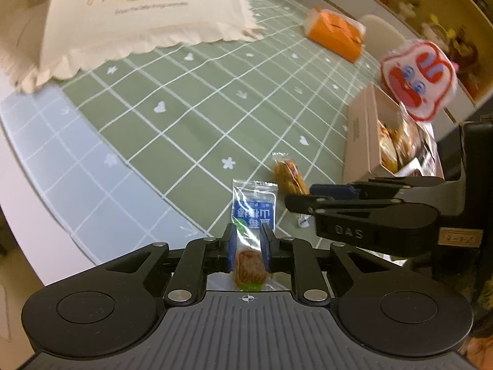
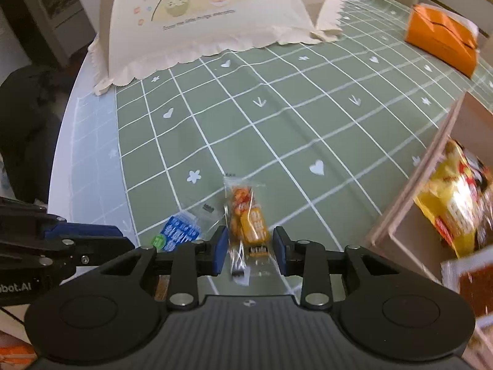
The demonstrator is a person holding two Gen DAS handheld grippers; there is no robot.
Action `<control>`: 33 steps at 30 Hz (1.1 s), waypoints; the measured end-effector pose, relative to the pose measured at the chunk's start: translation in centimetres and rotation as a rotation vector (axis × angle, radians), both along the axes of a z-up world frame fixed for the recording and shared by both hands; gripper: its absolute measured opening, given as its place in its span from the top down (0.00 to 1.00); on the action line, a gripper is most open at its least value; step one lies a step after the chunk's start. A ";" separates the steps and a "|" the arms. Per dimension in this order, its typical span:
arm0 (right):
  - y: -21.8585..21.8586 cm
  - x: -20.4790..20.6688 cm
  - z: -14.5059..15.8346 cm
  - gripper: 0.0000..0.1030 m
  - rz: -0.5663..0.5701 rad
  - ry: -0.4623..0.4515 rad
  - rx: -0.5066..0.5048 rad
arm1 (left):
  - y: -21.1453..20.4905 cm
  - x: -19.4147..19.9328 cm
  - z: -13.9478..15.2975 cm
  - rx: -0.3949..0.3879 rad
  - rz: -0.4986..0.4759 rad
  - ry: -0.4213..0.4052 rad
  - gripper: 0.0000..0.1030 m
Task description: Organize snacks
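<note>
Blue snack packet (image 1: 253, 215) — between left tool (image 1: 249, 246) pads

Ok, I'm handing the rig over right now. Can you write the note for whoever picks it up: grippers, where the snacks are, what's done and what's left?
Left gripper: shut on the blue snack packet, which lies on the green tablecloth.
Right gripper: open, jaws either side of the orange snack packet, pads not touching it.
Snack box: on the right side of the table, already holding several packets.
Done: some snacks are boxed; blue packet gripped.
Left: close on the orange packet, then carry both to the box. A small white wrapper also lies by the right gripper; what it is cannot be told.
</note>
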State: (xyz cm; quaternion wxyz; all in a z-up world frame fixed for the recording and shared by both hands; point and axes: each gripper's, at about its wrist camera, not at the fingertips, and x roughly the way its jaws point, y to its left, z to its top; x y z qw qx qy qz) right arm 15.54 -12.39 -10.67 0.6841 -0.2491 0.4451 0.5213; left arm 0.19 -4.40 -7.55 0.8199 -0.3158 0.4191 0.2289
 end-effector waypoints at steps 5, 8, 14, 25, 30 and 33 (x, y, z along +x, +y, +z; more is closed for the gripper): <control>-3.2 -0.3 0.2 0.65 -0.002 0.027 0.012 | -2.2 0.9 -0.2 0.062 -0.071 0.055 0.80; -5.3 -0.6 0.0 0.65 0.018 -0.007 0.007 | -3.6 2.2 -0.7 0.112 -0.095 0.123 0.78; -7.6 -0.4 -0.2 0.62 0.051 -0.040 0.016 | -4.7 3.7 -1.4 0.142 -0.098 0.193 0.73; -8.6 -1.4 -0.8 0.37 0.123 -0.064 0.074 | -5.9 5.8 -1.8 0.162 -0.160 0.201 0.38; -8.5 -2.6 -1.3 0.24 0.168 -0.112 0.067 | -4.6 5.1 -2.1 0.204 -0.077 0.240 0.42; -8.5 -2.9 -1.5 0.20 0.173 -0.117 0.072 | -3.3 4.5 -2.7 0.151 -0.028 0.231 0.43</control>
